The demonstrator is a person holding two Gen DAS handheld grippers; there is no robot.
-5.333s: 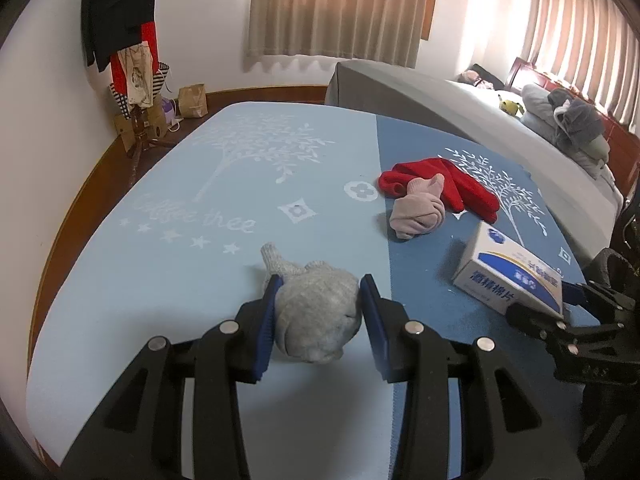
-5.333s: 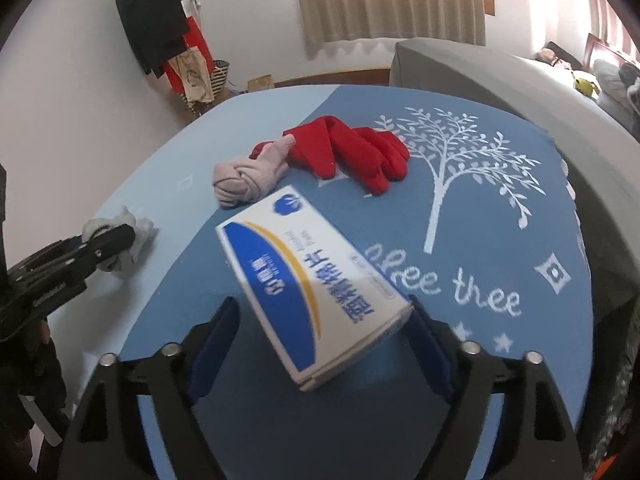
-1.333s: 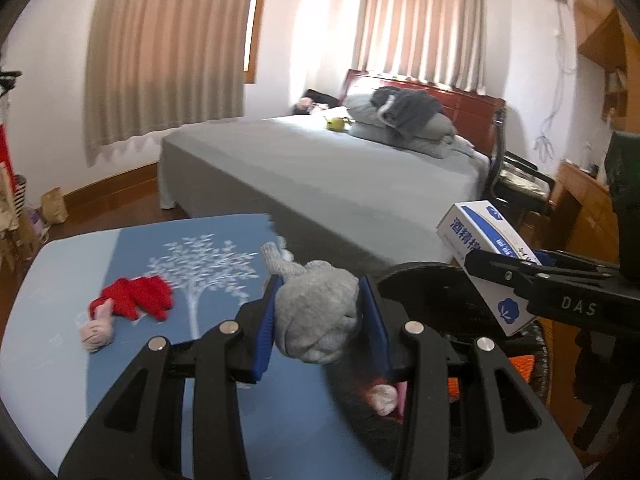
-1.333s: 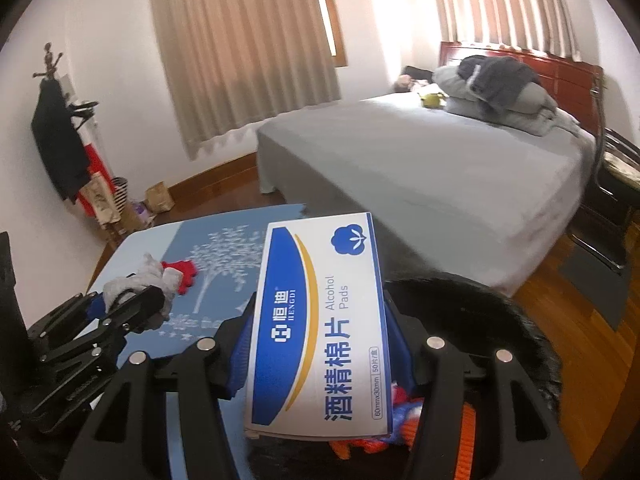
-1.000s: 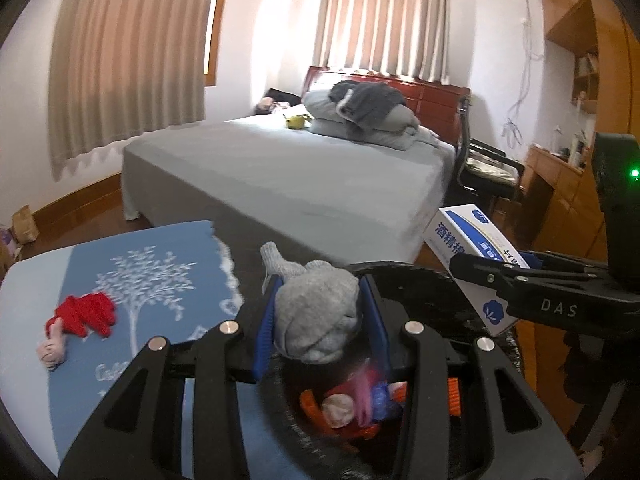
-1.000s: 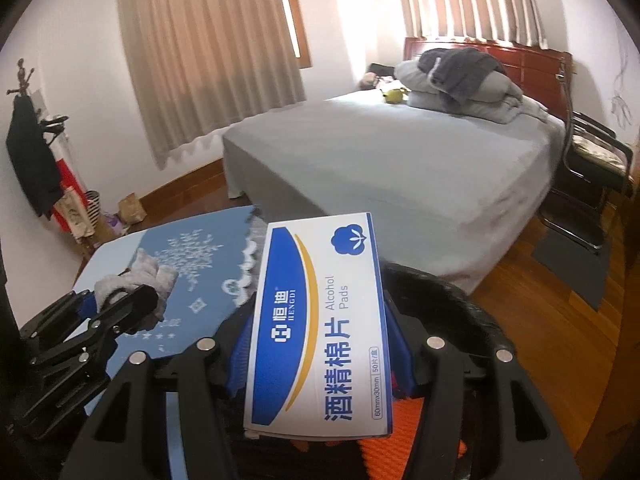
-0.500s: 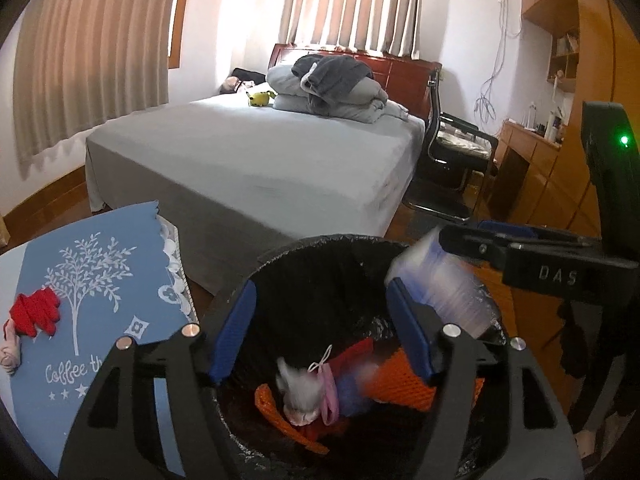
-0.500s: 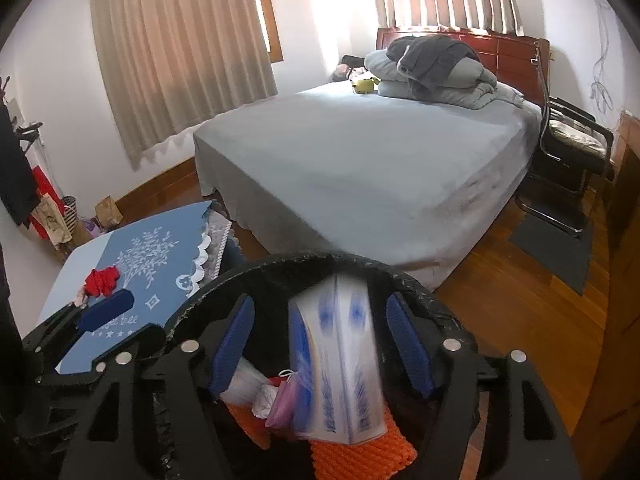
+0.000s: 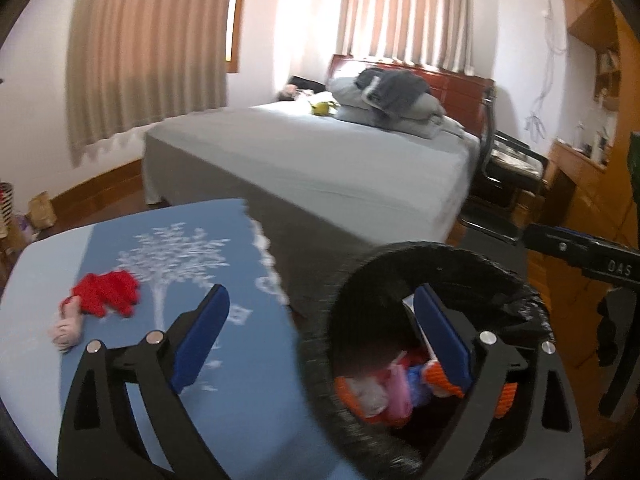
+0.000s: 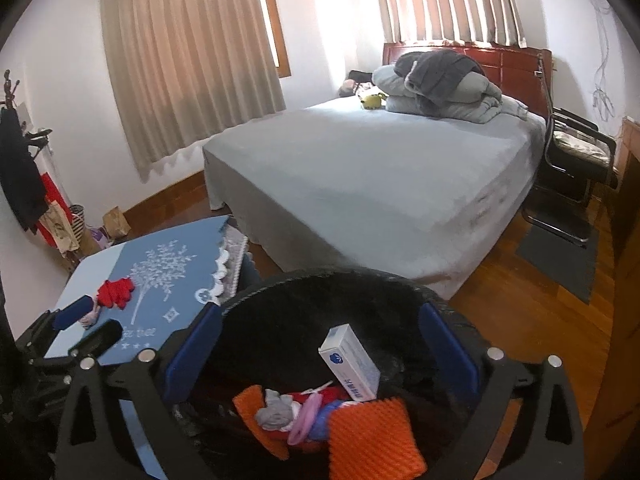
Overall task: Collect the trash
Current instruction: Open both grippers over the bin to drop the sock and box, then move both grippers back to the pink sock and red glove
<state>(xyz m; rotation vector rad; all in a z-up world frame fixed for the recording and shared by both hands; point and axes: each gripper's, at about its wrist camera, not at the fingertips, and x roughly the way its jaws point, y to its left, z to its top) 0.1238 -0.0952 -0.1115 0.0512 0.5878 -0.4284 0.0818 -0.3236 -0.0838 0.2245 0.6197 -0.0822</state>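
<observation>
Left gripper (image 9: 320, 334) and right gripper (image 10: 320, 350), jaws opening with nothing gripped, above the black trash bin (image 10: 312, 280); white box (image 10: 352, 362) and grey sock (image 10: 276, 408) lie inside it

both jaws opening and now empty; grey sock (image 10: 276, 408) and box (image 10: 352, 362) dropped into bin (image 10: 320, 280).

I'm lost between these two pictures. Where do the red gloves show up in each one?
Left wrist view: the red gloves lie at the left edge, on the blue tablecloth, left of the white tree print.
Right wrist view: the red gloves are small at lower left, again left of the tree print.
Shared landmark: the black trash bin, lower right in the left view, bottom centre in the right.
</observation>
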